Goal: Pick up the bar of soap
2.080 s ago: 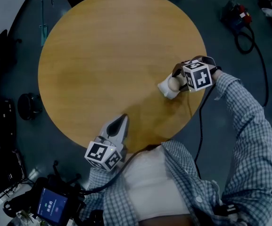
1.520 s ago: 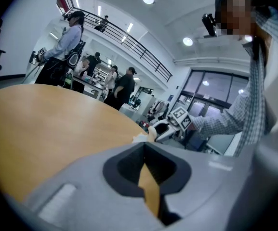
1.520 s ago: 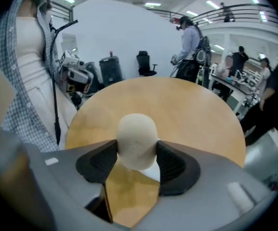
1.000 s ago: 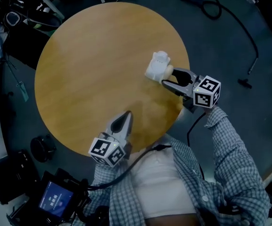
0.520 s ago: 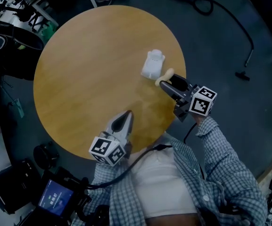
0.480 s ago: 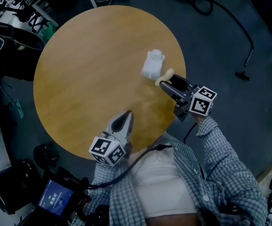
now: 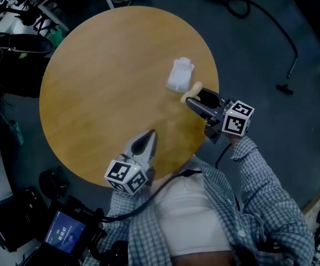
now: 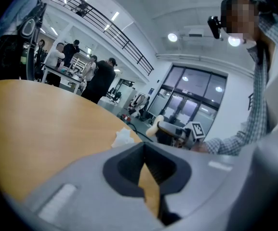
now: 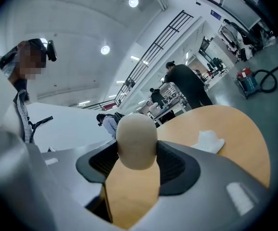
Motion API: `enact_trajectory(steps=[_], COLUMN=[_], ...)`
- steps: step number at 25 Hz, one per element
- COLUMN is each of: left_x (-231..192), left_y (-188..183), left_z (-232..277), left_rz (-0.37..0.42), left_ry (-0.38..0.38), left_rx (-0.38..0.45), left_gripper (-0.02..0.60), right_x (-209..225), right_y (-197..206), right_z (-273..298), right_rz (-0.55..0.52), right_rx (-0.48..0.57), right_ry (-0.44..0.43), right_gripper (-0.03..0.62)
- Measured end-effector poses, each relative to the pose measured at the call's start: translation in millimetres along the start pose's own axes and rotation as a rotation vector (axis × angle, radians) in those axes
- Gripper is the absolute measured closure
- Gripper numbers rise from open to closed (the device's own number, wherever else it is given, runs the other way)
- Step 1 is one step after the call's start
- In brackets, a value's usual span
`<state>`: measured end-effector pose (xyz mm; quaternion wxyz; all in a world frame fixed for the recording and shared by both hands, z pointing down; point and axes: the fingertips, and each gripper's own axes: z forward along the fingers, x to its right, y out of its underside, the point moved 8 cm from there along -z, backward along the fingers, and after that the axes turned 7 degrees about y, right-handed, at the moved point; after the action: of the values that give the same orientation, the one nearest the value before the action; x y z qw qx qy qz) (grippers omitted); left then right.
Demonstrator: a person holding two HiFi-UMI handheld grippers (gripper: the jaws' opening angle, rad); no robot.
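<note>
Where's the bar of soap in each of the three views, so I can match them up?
Head view: the bar of soap right of centre, in the right gripper's jaws.
Left gripper view: the soap small, just right of centre, across the table.
Right gripper view: the soap large, dead centre, clamped between the jaws.
Shared landmark: the white dish on the table beside it.

table (image 7: 104, 82): round, light wooden top, straight below me
on it: a single white moulded dish (image 7: 180, 75), lying flat on the wood
where: on my right side, near the rim
under the table: dark floor (image 7: 270, 60)
</note>
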<state>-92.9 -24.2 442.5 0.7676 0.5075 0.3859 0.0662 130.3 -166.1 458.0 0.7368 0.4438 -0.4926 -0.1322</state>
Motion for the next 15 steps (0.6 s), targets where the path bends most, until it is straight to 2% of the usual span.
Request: enact_trajectory(steps=[15], left_x=[-2.7], left_y=[1.0], left_z=[-3.9], left_rz=[0.002], left_ry=[-0.016], left_rx=[0.005], left_gripper=[0.583], right_x=[-3.3], right_y=[-0.9], right_z=[7.2], right_rz=[-0.023], right_rx=[-0.021], right_ry=[-0.038], right_gripper=[0.335])
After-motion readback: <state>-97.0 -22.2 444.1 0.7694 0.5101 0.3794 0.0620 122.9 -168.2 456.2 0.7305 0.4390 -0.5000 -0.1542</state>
